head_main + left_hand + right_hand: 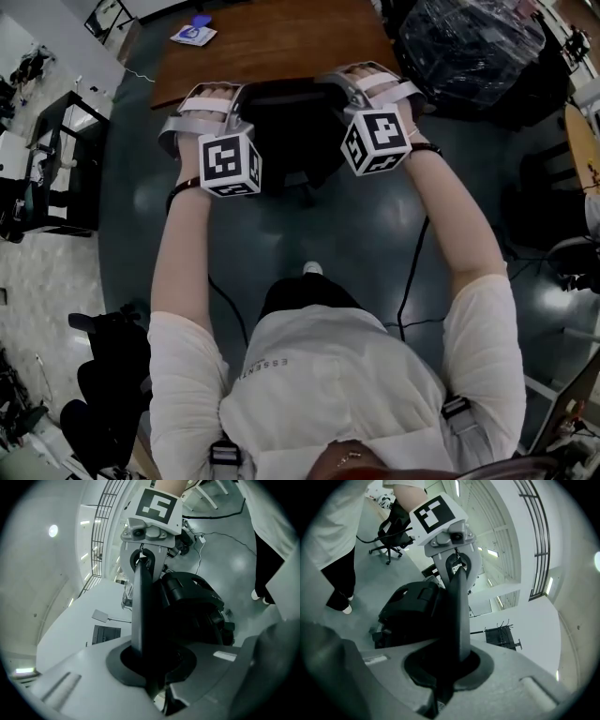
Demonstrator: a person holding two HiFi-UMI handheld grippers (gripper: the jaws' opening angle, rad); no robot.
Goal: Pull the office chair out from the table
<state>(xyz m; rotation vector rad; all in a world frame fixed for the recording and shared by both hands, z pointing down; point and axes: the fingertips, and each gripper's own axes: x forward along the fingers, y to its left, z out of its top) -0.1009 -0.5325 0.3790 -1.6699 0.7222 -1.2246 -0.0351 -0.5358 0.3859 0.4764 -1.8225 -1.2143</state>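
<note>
A black office chair (286,131) stands at the near edge of a brown wooden table (272,42), its seat partly under the tabletop. My left gripper (214,96) is shut on the left side of the backrest, and my right gripper (370,82) is shut on its right side. In the left gripper view the jaws of the left gripper (152,667) clamp the thin top edge of the backrest (140,616), with the right gripper (150,527) at the far end. The right gripper view mirrors this: the right gripper (447,667) pinches the backrest edge (459,620), and the left gripper (450,541) shows beyond.
A blue and white item (194,35) lies on the table's far left corner. A dark wrapped bulk (469,47) sits to the table's right. A black stand (56,159) is at the left, another black chair (103,375) behind me at lower left. A cable (412,272) runs across the grey floor.
</note>
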